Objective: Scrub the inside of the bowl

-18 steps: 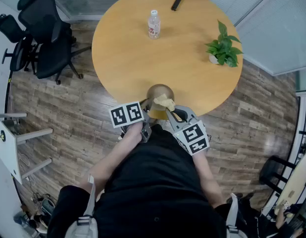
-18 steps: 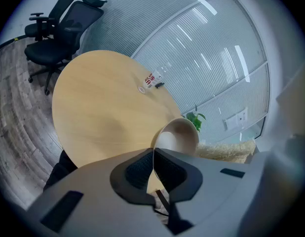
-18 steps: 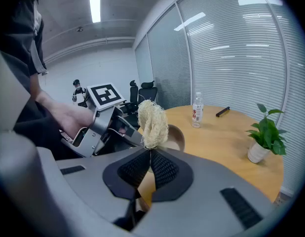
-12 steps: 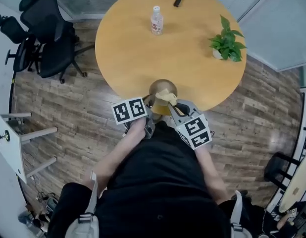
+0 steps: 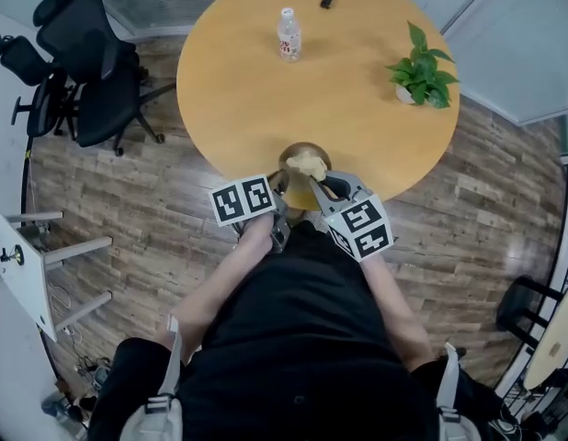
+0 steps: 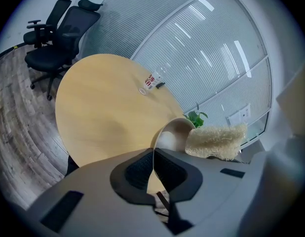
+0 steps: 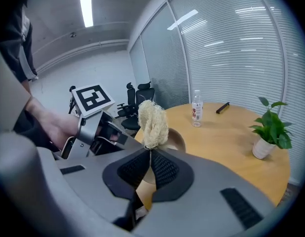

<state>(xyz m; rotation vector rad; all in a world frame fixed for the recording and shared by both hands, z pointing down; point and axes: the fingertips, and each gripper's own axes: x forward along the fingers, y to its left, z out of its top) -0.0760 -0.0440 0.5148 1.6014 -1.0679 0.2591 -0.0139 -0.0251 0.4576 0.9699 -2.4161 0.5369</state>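
Left tool [image 6: 153,154] is clamped on the rim of the tan round bowl [image 6: 173,135], held tilted at the near edge of the round wooden counter [image 5: 247,72]. Right tool [image 7: 150,154] is clamped on the pale fibrous loofah scrubber [image 7: 152,120], which is inside the bowl.

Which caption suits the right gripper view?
Right gripper holds a loofah scrubber at the bowl gripped by the left gripper.

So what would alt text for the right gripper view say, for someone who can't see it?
The right gripper pinches a pale, fibrous scrubber in front of a tan bowl, which the left gripper holds by its rim. Behind, a round wooden table carries a water bottle and a potted plant.
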